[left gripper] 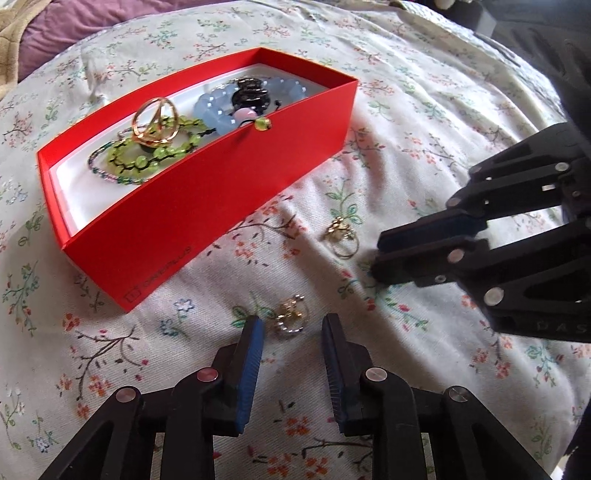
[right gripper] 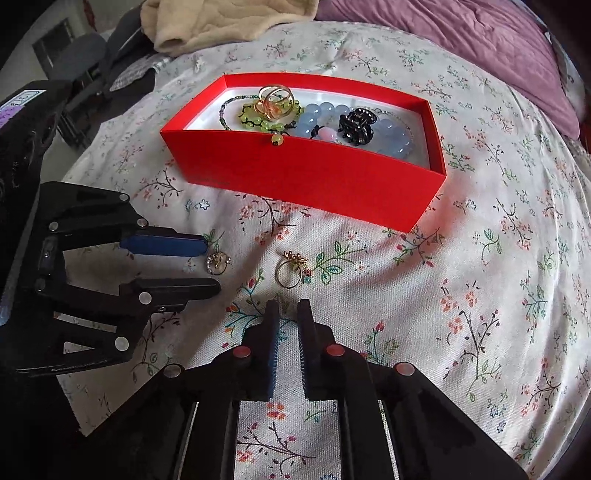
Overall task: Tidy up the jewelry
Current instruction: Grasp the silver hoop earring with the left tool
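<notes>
Left gripper (left gripper: 292,323) jaws straddle pearl ring (left gripper: 290,319) (not clamped).

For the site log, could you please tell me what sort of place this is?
Probably a bedroom: the work surface is a floral cotton bedsheet, with a purple quilted blanket and a beige fleece throw behind.
</notes>
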